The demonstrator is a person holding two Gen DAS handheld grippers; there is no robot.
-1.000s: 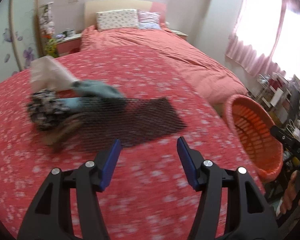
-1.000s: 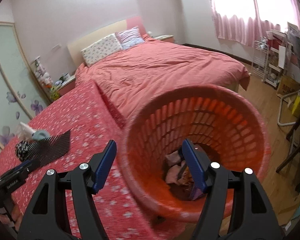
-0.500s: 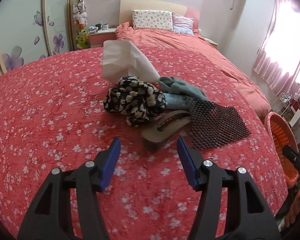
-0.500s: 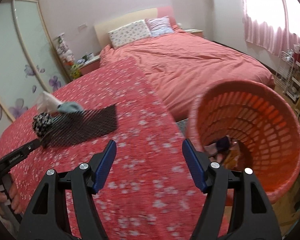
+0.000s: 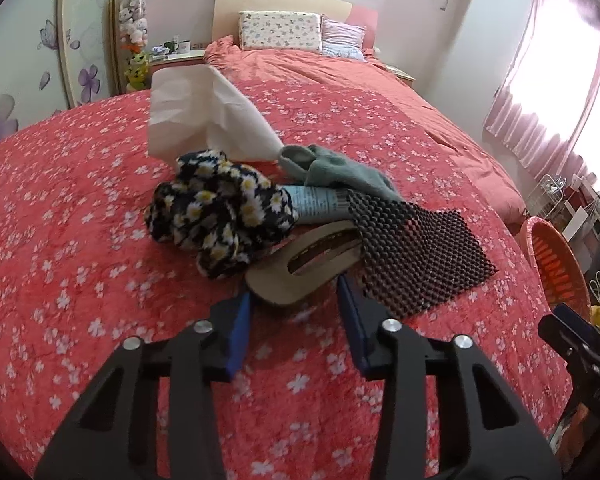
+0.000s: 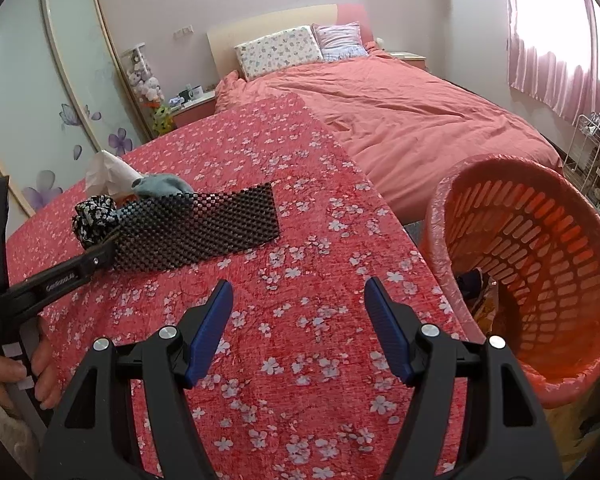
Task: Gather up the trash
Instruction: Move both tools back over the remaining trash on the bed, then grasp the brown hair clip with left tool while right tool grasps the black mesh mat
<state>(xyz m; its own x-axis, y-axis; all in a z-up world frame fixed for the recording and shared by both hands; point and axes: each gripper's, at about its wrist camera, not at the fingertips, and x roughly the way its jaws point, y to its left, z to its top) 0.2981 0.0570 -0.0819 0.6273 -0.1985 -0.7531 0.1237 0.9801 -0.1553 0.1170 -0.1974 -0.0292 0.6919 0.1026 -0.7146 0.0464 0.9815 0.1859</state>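
Left tongs [image 5: 294,306] gape around my tan cardboard piece's [image 5: 300,274] near end; right tongs [image 6: 298,322] hang released near the orange basket [image 6: 540,272].

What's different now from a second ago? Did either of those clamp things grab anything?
No grab. The left gripper moved in on the pile, and its open fingers now flank the end of the tan cardboard piece without closing. The right gripper swung away from above the orange basket and now hangs open over the red cloth. The pile itself, with tissue and black mat, hasn't moved.
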